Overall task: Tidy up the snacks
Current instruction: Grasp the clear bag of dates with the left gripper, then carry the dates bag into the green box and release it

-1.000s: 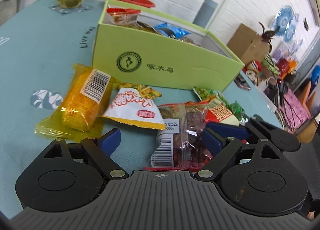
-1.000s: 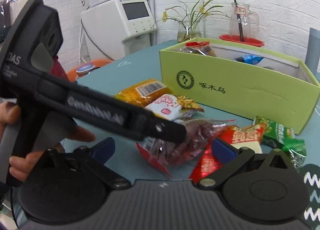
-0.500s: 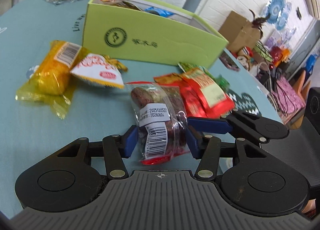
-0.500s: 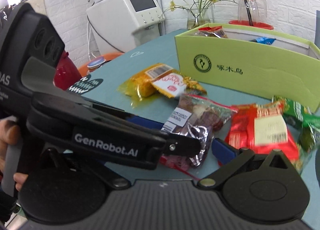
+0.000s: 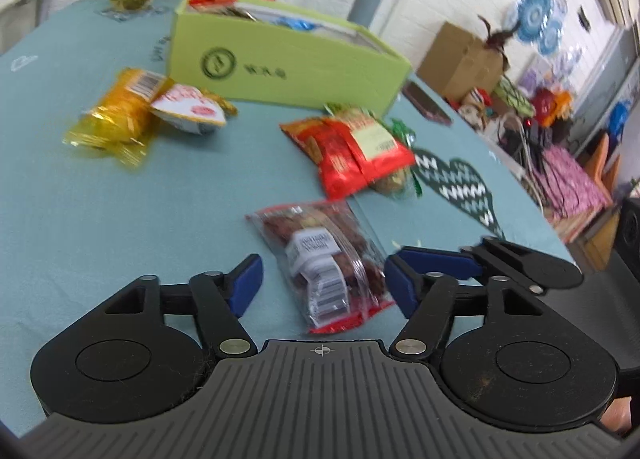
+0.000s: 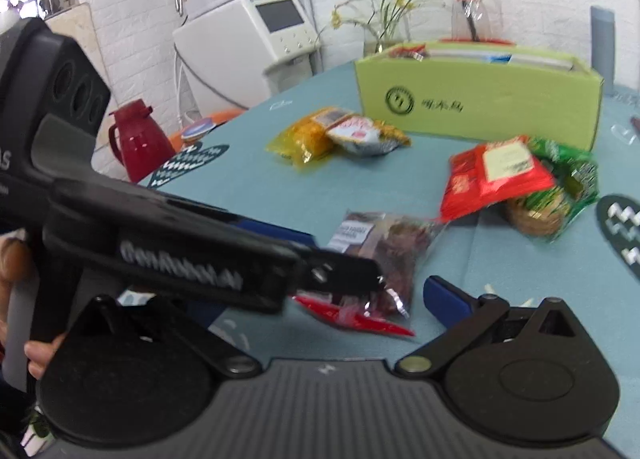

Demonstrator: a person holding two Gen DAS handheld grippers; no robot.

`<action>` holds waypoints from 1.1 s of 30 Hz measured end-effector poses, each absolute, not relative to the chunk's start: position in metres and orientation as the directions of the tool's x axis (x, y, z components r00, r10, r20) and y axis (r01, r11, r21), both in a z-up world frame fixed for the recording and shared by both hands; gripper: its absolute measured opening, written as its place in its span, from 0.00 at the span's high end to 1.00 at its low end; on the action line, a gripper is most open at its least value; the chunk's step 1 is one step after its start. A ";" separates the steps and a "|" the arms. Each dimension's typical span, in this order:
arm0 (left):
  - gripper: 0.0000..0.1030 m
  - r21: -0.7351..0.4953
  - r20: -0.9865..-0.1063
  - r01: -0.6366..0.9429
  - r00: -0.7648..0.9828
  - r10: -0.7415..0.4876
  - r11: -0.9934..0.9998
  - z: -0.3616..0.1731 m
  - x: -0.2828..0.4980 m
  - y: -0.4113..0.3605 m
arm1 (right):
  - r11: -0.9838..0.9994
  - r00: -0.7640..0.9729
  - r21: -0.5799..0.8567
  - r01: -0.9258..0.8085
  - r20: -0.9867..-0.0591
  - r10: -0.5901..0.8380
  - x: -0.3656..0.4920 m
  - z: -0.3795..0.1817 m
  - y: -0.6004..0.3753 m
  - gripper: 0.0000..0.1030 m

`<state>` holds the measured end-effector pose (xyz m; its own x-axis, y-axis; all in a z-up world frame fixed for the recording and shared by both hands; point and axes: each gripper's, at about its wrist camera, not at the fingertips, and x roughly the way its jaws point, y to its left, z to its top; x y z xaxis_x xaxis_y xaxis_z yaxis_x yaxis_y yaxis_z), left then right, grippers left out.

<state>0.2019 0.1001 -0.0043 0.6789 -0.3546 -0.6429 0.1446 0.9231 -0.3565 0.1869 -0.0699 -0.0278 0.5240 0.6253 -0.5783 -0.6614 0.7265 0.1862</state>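
Snack bag (image 5: 326,259) looks light, crinkly, slippery; pinch across its middle. Left gripper (image 5: 322,283) wide open around it, right gripper (image 6: 400,291) open, empty.

both hand-held grippers (left (image 5: 322,283), right (image 6: 360,299)) low, jaws apart

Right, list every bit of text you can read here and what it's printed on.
"GenRobot.AI", blurred but legible: side of the left gripper.
"AS", cut off by the edge: the same gripper's body.
Green box: round logo and characters, too blurred to read.
Clear snack bag: white label and barcode, unreadable.
Red packet, yellow packet: unreadable.
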 end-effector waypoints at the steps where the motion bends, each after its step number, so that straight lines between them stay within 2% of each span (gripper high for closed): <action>1: 0.42 -0.365 -0.637 0.139 0.684 -0.356 0.921 -0.002 0.203 0.104 | 0.726 0.529 0.178 -0.664 -0.575 0.624 0.188 -0.027 -0.069 0.01; 4: 0.42 -0.391 -0.646 0.129 0.667 -0.371 0.911 -0.006 0.212 0.107 | 0.725 0.520 0.172 -0.667 -0.589 0.618 0.194 -0.031 -0.063 0.01; 7: 0.49 -0.411 -0.671 0.132 0.626 -0.397 0.902 -0.018 0.221 0.102 | 0.746 0.536 0.142 -0.650 -0.610 0.583 0.200 -0.041 -0.057 0.01; 8: 0.52 -0.403 -0.662 0.145 0.635 -0.397 0.904 -0.019 0.220 0.100 | 0.750 0.535 0.130 -0.648 -0.623 0.570 0.202 -0.045 -0.056 0.04; 9: 0.69 -0.395 -0.664 0.160 0.630 -0.402 0.905 -0.020 0.220 0.097 | 0.753 0.548 0.107 -0.649 -0.621 0.560 0.201 -0.046 -0.055 0.20; 11: 0.76 -0.406 -0.657 0.180 0.624 -0.423 0.896 -0.020 0.220 0.094 | 0.749 0.549 0.091 -0.656 -0.624 0.556 0.199 -0.042 -0.052 0.24; 14: 0.77 -0.418 -0.643 0.181 0.633 -0.431 0.890 -0.009 0.219 0.095 | 0.744 0.546 0.114 -0.658 -0.607 0.577 0.201 -0.030 -0.056 0.25; 18: 0.77 -0.414 -0.591 0.201 0.683 -0.430 0.888 0.027 0.230 0.099 | 0.730 0.575 0.119 -0.673 -0.536 0.618 0.217 0.000 -0.060 0.23; 24: 0.75 -0.350 -0.527 0.258 0.741 -0.416 0.901 0.088 0.321 0.087 | 0.760 0.694 -0.055 -0.648 -0.453 0.559 0.292 0.049 -0.057 0.23; 28: 0.74 -0.321 -0.535 0.266 0.741 -0.406 0.909 0.104 0.405 0.071 | 0.792 0.721 -0.079 -0.605 -0.477 0.503 0.369 0.063 -0.059 0.23; 33: 0.74 -0.281 -0.610 0.246 0.700 -0.371 0.927 0.079 0.492 0.054 | 0.807 0.677 -0.038 -0.589 -0.569 0.467 0.450 0.042 -0.059 0.23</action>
